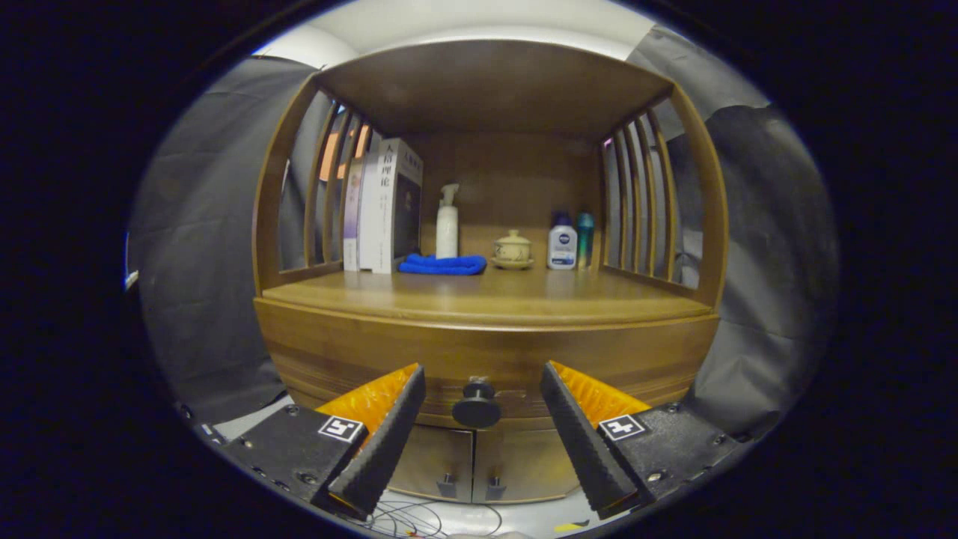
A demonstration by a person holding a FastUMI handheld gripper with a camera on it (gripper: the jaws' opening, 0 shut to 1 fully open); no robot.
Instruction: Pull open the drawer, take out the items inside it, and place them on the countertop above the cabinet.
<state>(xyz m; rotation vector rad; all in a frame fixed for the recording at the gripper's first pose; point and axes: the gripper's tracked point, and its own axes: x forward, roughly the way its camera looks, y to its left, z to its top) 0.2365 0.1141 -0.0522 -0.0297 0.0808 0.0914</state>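
Ribbed pads line the two fingers of the gripper (479, 393), which stand wide apart and hold nothing. Between them, a little ahead of the tips, sits the round dark knob (476, 408) of the wooden drawer (486, 359), and neither finger touches it. The drawer is closed, its front flush with the brown wooden cabinet (314, 352). Below the knob are two small cabinet doors (483, 464), also closed, each with a small handle. Above the drawer lies the smooth wooden countertop (486, 299), with slatted sides and a wooden roof over it. At the back of the countertop stand several upright books (382, 206), then a folded blue cloth (443, 263), a white spray bottle (447, 222), a small lidded ceramic cup on a saucer (513, 249), a white bottle with a blue cap (561, 243) and a teal bottle (585, 236) just beside it.
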